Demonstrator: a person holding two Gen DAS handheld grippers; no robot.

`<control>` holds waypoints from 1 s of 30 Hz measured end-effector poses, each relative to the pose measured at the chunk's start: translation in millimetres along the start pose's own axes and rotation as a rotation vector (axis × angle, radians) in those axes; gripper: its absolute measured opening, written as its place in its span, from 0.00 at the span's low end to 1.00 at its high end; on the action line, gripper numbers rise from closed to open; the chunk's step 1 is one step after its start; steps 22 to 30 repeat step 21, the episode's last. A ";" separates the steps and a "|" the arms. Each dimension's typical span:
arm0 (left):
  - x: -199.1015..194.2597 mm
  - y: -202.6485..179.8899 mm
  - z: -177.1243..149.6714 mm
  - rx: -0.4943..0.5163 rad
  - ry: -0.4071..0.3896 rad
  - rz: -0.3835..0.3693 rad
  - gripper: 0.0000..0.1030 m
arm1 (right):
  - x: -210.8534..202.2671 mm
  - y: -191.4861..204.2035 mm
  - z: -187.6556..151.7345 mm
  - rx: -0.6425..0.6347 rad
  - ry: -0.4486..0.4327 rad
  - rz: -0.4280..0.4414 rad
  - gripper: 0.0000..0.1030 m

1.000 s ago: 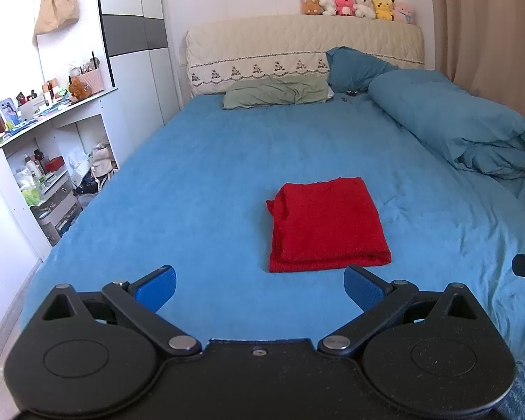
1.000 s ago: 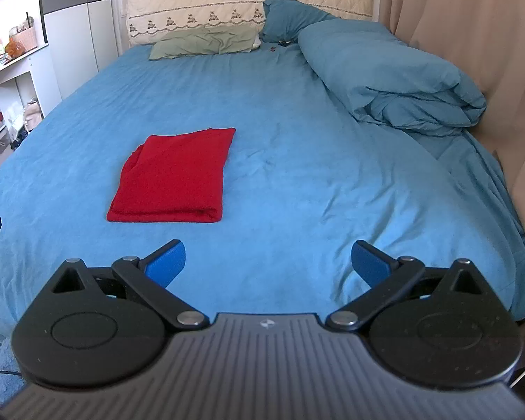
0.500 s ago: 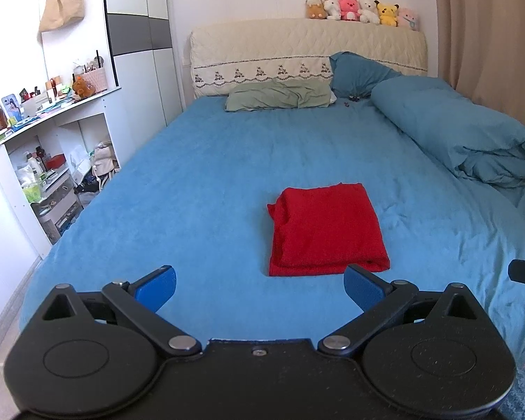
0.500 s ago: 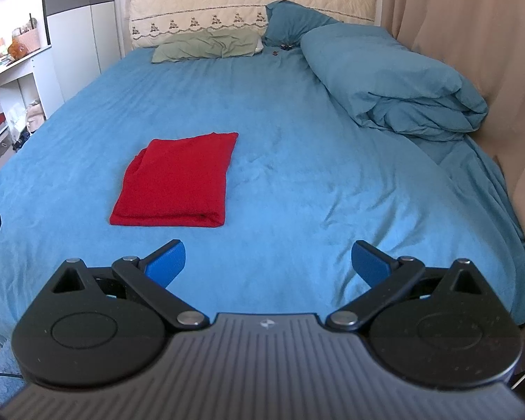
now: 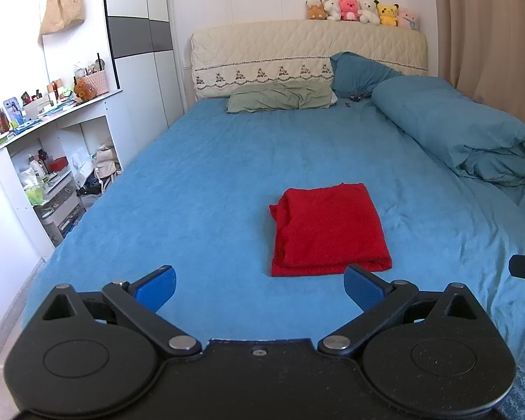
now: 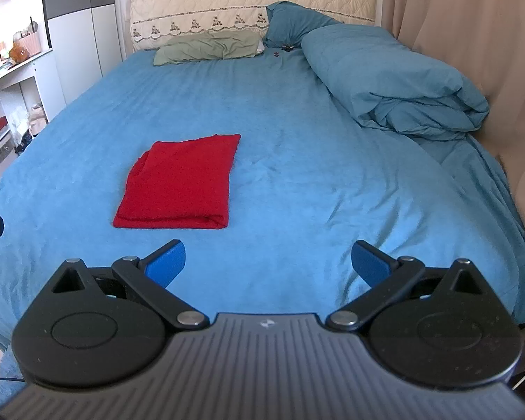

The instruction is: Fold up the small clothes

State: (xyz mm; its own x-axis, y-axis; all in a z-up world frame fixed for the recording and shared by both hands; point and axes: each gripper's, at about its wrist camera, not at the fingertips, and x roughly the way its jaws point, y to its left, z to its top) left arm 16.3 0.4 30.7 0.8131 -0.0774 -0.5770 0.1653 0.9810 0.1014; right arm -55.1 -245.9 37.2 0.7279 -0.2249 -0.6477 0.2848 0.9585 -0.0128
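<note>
A red garment [image 5: 327, 229] lies folded into a neat rectangle on the blue bed sheet [image 5: 210, 192]; it also shows in the right wrist view [image 6: 182, 183]. My left gripper [image 5: 259, 285] is open and empty, held above the foot of the bed, just short of the garment's near edge. My right gripper [image 6: 269, 262] is open and empty, near the foot of the bed, to the right of the garment and clear of it.
A rolled blue duvet [image 6: 395, 84] lies along the bed's right side by beige curtains [image 6: 472, 35]. A green pillow [image 5: 280, 96] and blue pillow [image 5: 357, 73] sit at the headboard. Cluttered white shelves [image 5: 45, 161] stand left of the bed.
Both grippers have drawn back and risen slightly from the bed, so the garment looks a little farther away. The garment has not moved. Both jaws stay open.
</note>
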 end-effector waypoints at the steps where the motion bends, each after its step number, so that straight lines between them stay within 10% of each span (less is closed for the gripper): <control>1: 0.1 0.1 -0.1 0.000 0.000 0.000 1.00 | -0.2 0.4 0.2 0.001 -0.001 0.000 1.00; 30: 1.5 -2.9 -2.8 -0.010 -0.001 -0.019 1.00 | -1.7 8.2 1.8 0.004 -0.003 0.009 1.00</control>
